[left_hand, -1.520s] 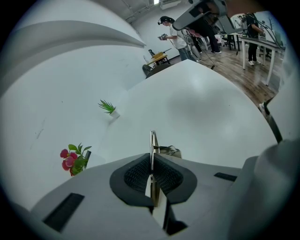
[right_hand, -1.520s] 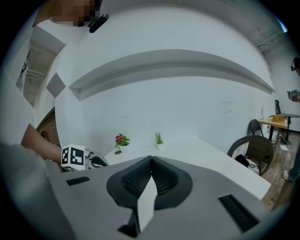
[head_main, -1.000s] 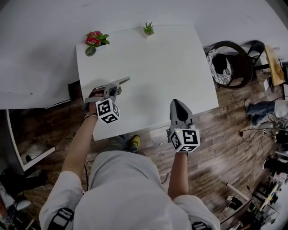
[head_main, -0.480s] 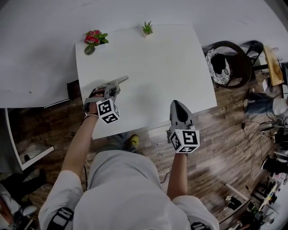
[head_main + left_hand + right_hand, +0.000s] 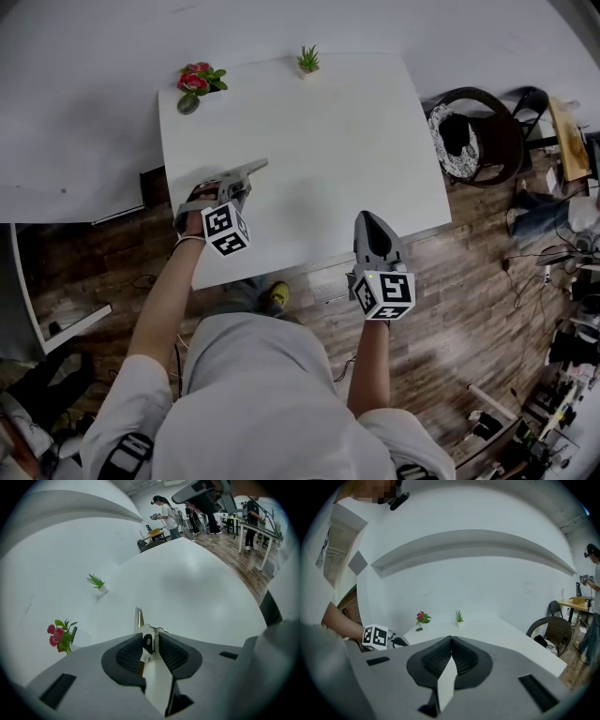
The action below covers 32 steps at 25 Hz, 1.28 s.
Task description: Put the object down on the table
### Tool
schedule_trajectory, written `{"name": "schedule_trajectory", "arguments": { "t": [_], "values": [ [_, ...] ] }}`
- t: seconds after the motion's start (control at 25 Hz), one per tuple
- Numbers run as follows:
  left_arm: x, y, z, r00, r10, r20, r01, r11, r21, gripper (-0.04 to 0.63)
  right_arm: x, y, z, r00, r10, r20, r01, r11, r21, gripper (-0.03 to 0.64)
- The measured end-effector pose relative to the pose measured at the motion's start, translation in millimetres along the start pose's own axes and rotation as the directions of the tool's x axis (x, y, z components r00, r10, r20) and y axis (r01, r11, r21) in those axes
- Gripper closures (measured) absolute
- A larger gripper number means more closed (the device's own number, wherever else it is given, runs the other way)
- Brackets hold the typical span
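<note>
Jaws of the left gripper (image 5: 149,638) have just been opening around a slim metal object (image 5: 139,619), while both hands have kept their places at the near side of the white desk (image 5: 328,141). The ribbed black pads (image 5: 129,654) now stand apart with the object between them. It is a narrow flat piece with a small black round part on its side, and its pale tip juts past the jaws toward the desk top. A thin gap shows beside the right-hand pad. Whether the other pad touches the object, and whether the tip rests on the desk, cannot be told.

Seen from the head view, this gripper slants down over the desk's near left part, its marker cube (image 5: 225,231) just behind it on the person's hand. The right gripper (image 5: 451,640) has its jaws pressed together with nothing between them. It hangs at the desk's near right edge, well apart from the left one, and its own marker cube (image 5: 384,292) is over the wood floor (image 5: 450,309).

A pot of red flowers (image 5: 195,82) stands at the desk's far left corner, and a small green plant (image 5: 308,61) stands along the far edge. A black chair (image 5: 473,131) sits on the floor to the right of the desk. Several people stand among other tables at the far end of the room, in the left gripper view.
</note>
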<state>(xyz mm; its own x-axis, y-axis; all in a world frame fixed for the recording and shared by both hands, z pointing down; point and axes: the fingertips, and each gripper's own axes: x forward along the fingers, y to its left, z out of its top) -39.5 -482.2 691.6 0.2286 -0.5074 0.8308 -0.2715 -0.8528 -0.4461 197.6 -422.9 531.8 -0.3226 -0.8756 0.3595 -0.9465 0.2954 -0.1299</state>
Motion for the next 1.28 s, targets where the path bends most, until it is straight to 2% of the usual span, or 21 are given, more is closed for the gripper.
{"name": "schedule_trajectory", "arguments": {
  "t": [0.2,0.44,0.56,0.8,1.12,1.28],
  "values": [
    [-1,-6,0,1.0,-0.026,-0.005,0.026,1.0,0.009,0.441,-2,1,-2,1.0,0.001,-0.002,-0.001,1.0,0.002,0.609],
    [-2,-9,1,0.998,-0.06,-0.005,0.059,0.998,-0.019,0.414,-4,1,1,1.0,-0.001,0.006,0.001,1.0,-0.001,0.608],
    [-3,-8,2,0.997,-0.072,0.011,0.072,0.995,-0.069,0.413,-5,0,3,1.0,-0.005,0.009,0.005,1.0,-0.002,0.607],
    [-14,3,6,0.998,-0.043,0.053,0.052,0.981,-0.188,0.439,-12,1,5,1.0,-0.009,0.014,0.009,1.0,-0.006,0.608],
    [-40,13,11,0.996,0.0,0.091,0.025,0.961,-0.275,0.439,-20,6,12,0.999,-0.001,0.042,0.002,1.0,-0.008,0.608],
    [-58,19,18,0.992,0.045,0.116,-0.002,0.938,-0.346,0.439,-26,9,16,0.998,0.005,0.06,-0.005,1.0,-0.004,0.608]
  ]
}}
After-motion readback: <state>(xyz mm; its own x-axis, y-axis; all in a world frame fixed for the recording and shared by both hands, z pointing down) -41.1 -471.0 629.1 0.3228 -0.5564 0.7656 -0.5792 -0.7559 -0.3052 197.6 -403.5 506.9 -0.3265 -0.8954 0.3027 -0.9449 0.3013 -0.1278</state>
